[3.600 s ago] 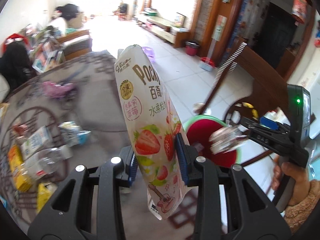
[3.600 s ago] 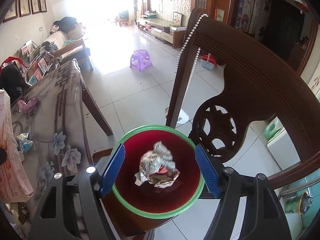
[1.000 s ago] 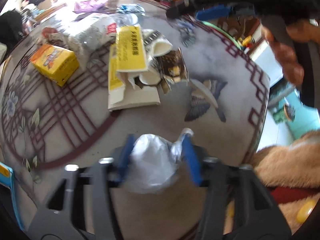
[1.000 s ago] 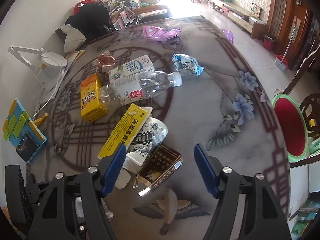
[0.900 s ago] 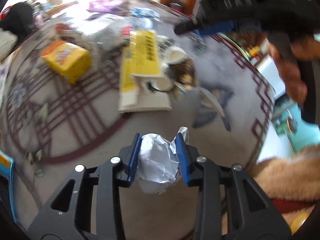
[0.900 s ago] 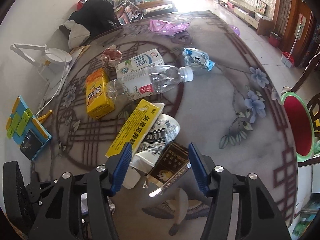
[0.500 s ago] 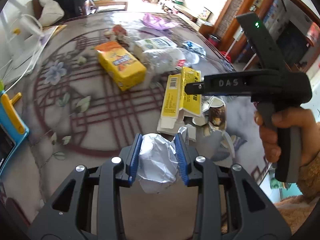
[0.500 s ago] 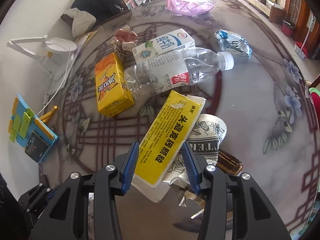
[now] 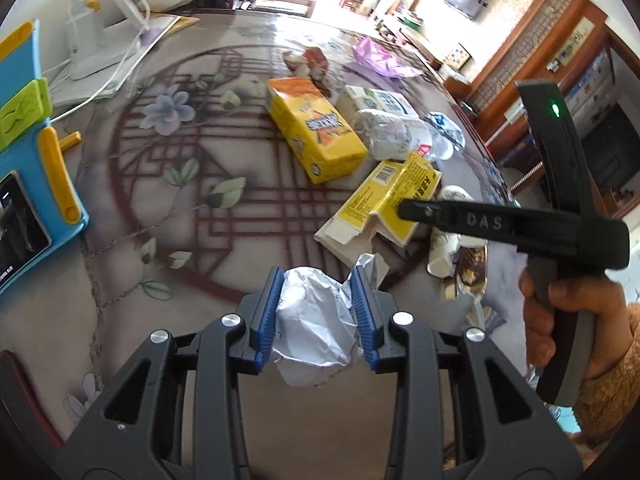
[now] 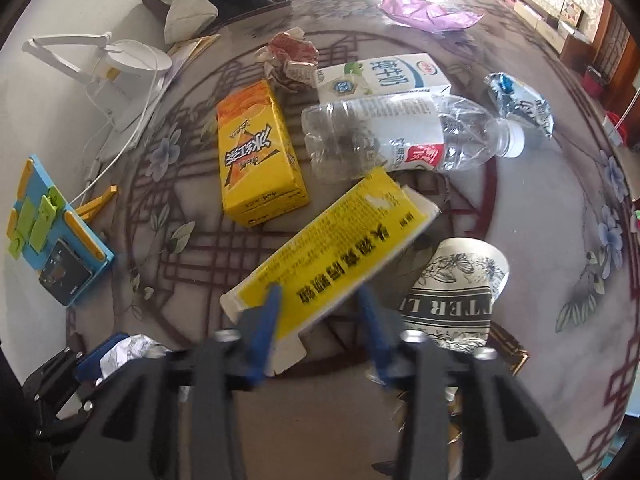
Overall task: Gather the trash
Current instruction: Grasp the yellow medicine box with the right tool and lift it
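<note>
Left gripper (image 9: 318,312) clenched on crumpled foil wrapper (image 9: 316,320); right gripper (image 10: 320,320) just closing, blurred, straddling flattened yellow box (image 10: 336,260), paper cup (image 10: 460,288) at three o'clock.

Table (image 9: 132,280) bare nr left edge; bottle (image 10: 400,136), cartons (image 10: 256,160) crowd centre.

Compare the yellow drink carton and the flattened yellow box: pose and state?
The yellow drink carton is intact, lying free on the table; the flattened yellow box is collapsed, its end flaps open, and sits between the right gripper's closing jaws. Both are yellow with printed text.
</note>
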